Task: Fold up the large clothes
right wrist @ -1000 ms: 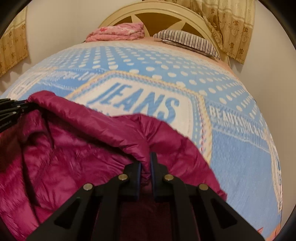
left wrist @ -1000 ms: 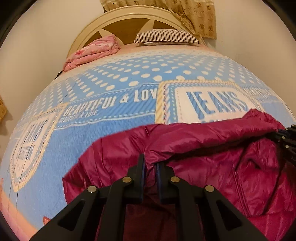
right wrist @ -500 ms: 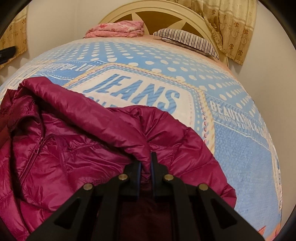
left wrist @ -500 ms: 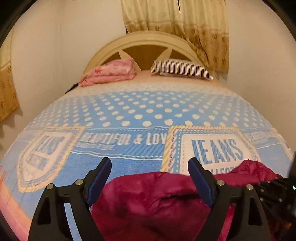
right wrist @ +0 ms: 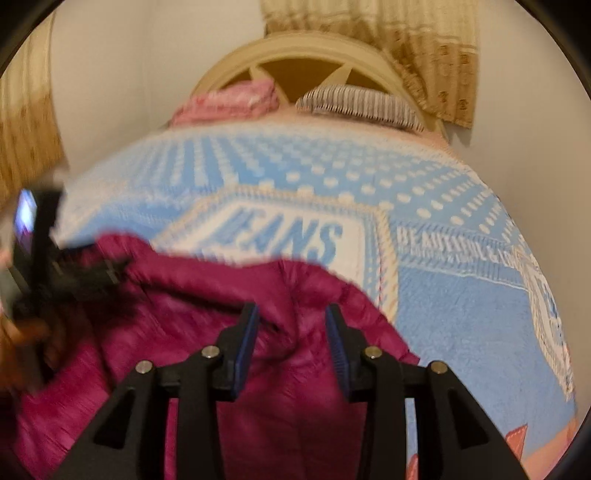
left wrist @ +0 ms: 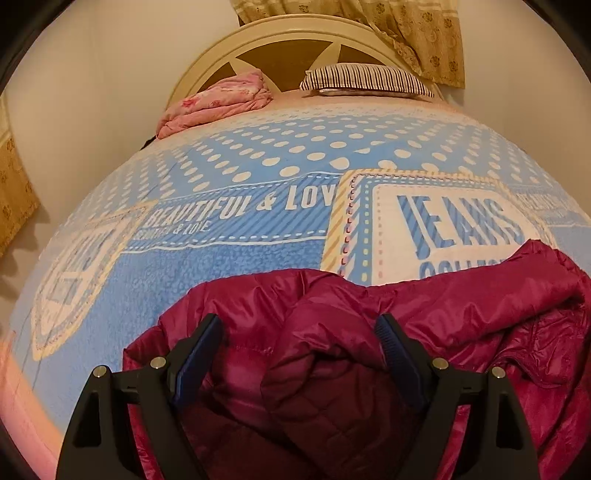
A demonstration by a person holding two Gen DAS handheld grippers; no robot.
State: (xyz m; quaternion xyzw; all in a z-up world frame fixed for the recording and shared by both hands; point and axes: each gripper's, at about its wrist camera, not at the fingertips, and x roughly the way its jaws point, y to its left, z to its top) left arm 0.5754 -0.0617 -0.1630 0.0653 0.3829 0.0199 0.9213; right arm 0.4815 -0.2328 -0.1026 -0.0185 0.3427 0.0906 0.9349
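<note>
On the near end of the bed lies the task's item: one magenta puffer jacket (left wrist: 424, 332), shiny and quilted, bunched in soft folds with a darker quilted lining turned up at its middle. It rests on the blue blanket (left wrist: 229, 280), partly covering the white "JEANS" panel.

My left gripper (left wrist: 297, 341): tilted downward over the jacket, jaws spread wide, blue pads on either side of a raised fold. The pads do not press on the fabric; nothing is held.

My right gripper (right wrist: 291, 332): also angled down over the jacket's right-hand edge, jaws opening, pads clear of the cloth beneath; nothing gripped. This view is blurred. At its left edge my other gripper appears as a dark smeared shape above the jacket.

Further items, outward: folded pink quilt (left wrist: 218, 103) and striped pillow (left wrist: 365, 79), side by side at the far end against a cream arched headboard (left wrist: 295, 33). Patterned beige curtain (left wrist: 417, 29) hanging behind, upper right.
</note>
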